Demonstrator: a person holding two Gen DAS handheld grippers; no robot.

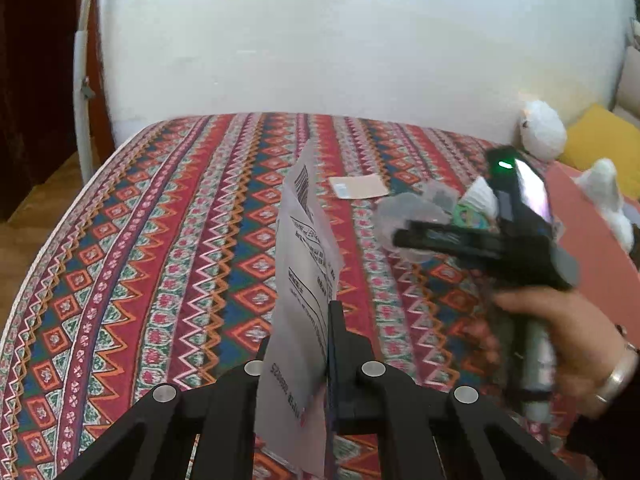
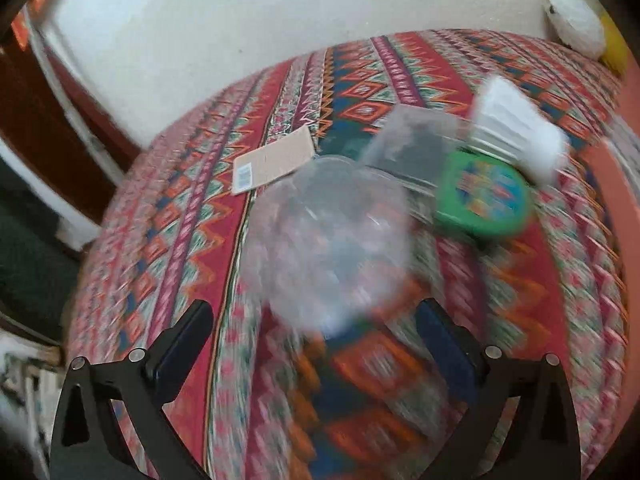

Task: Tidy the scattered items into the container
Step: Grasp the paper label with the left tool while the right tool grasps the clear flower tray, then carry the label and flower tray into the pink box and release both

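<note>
We have the left gripper (image 1: 320, 344) with its fingers clamped together on a printed paper slip (image 1: 308, 248), which stands upright on edge between them, raised above the patterned bedspread (image 1: 160, 240). We judge the slip to be very light and limp: it bows along its length, so it will flutter and fold if swung fast. The hold is low on the sheet, which leaves most of it free; a pinch nearer its middle would steady it.

The right gripper (image 2: 316, 344) has its fingers wide apart and empty, pointing at a clear plastic container (image 2: 332, 240) that lies on the bedspread just ahead of them. It looks thin-walled, light and smooth, so we would expect it to slide or dent under a hard squeeze; the rim is the likeliest place to take it. Motion blur hides whether it has a lid on, and we cannot tell what, if anything, is inside.

Relative to the container: a tan card (image 2: 276, 160) lies beyond it to the left, a grey transparent packet (image 2: 412, 144) just behind it, a round green tin (image 2: 488, 196) to its right, and a white pack (image 2: 516, 128) beyond the tin. The card is flat and stiff, hard to lift off soft cloth except by an edge. The slip is well apart from the container, held to its left.
</note>
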